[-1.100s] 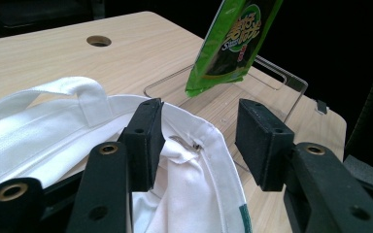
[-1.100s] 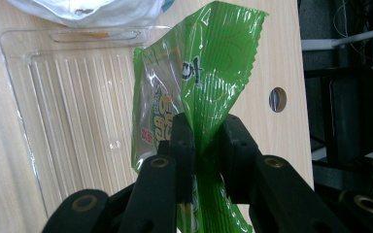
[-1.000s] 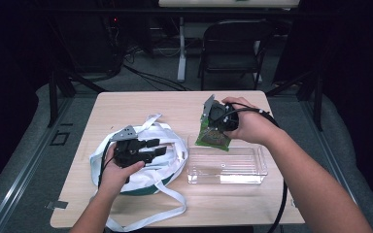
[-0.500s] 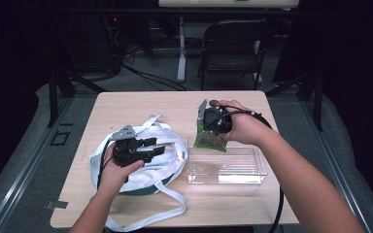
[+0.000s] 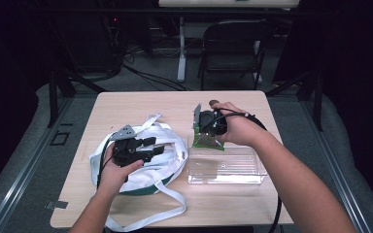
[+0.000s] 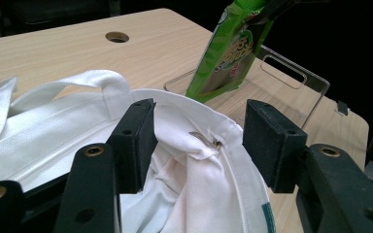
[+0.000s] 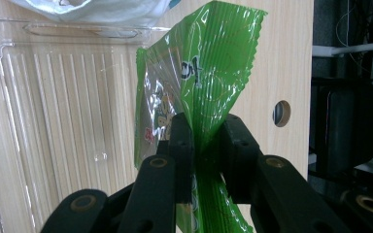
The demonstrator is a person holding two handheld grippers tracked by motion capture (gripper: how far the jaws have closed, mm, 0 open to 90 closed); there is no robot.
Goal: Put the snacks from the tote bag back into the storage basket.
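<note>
Snack packet point(image 7: 194, 87) pinched in right tool point(image 7: 208, 145), bottom edge cut off; left tool point(image 6: 196, 141) just widened around bag point(image 6: 194, 194).

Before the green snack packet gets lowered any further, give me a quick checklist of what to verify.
1. Right hand-held gripper clamped on the green snack packet: ok, both pads press the wrapper.
2. Packet over the clear plastic tray: ok, its lower end hangs at the tray's far left corner.
3. Tray free of other items: ok, as far as can be seen through the clear plastic.
4. White cloth bag out of the tray: ok, it lies beside it.
5. Left hand-held gripper free of the bag: cannot tell; the jaws have just been opening, and bag fabric sits between them, at least brushing one pad.
</note>
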